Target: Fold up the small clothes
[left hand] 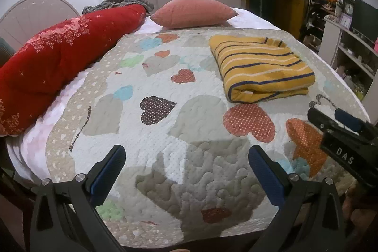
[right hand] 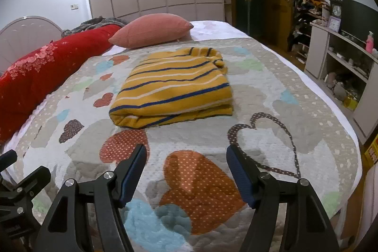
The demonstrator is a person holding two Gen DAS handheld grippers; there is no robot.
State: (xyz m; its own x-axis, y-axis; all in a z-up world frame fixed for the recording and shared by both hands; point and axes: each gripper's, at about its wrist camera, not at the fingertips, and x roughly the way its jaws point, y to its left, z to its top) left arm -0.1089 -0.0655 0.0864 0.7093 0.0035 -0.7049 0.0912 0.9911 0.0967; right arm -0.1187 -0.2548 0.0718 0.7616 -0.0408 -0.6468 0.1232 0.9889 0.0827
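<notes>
**One folded garment, lying ahead of both my open tongs**

One yellow striped garment [right hand: 173, 89] lies already folded on the heart-patterned quilt [right hand: 271, 145], in the middle of my right wrist view and straight above my right gripper [right hand: 185, 172]. In my left wrist view it sits at upper right, so I judge my right hand the nearer. Its long axis seems to run from the folded near edge away toward the pink pillow [right hand: 151, 30] at upper centre. My left gripper [left hand: 186, 171] stands wide with nothing between the fingers; the right is likewise wide and empty. Bare quilt separates both from the garment. A red bolster [left hand: 63, 58] lies along the left edge, well apart; nothing blocks the way.
</notes>
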